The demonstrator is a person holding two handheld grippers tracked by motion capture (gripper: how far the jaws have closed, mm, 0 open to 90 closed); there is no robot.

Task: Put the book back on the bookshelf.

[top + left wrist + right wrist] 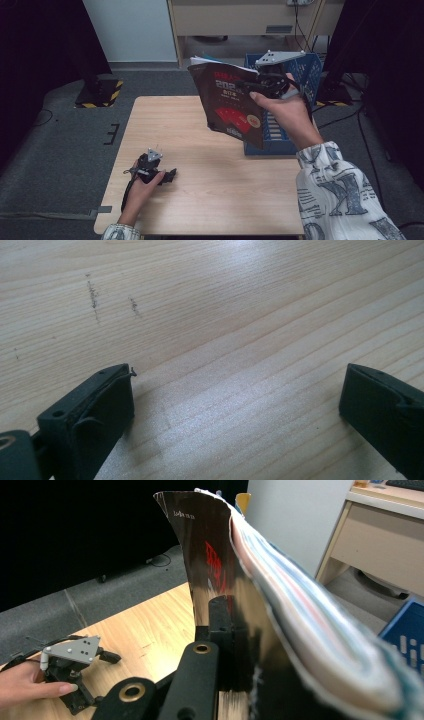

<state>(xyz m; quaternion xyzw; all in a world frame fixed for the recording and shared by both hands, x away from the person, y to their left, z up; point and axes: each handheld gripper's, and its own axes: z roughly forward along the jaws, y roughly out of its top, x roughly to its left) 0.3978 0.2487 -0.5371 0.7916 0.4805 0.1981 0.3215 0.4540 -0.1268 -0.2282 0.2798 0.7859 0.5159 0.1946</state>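
A thick book [227, 102] with a dark glossy cover and red print hangs tilted in the air over the table's far right part. My right gripper [250, 86] is shut on its edge. In the right gripper view the cover [210, 540] stands against one black jaw, the curved pages [310, 625] bulge to the right, and the other jaw is hidden behind them. My left gripper [170, 176] rests low on the wooden table [200, 200] at the front left. Its jaws [237, 390] stand wide apart over bare wood, with nothing between them.
A blue slotted crate [305, 70] stands at the table's far right edge, just behind the book. Beyond the table are a pale desk [240, 20] and grey floor. A black and yellow striped base [100, 92] sits on the floor at the far left.
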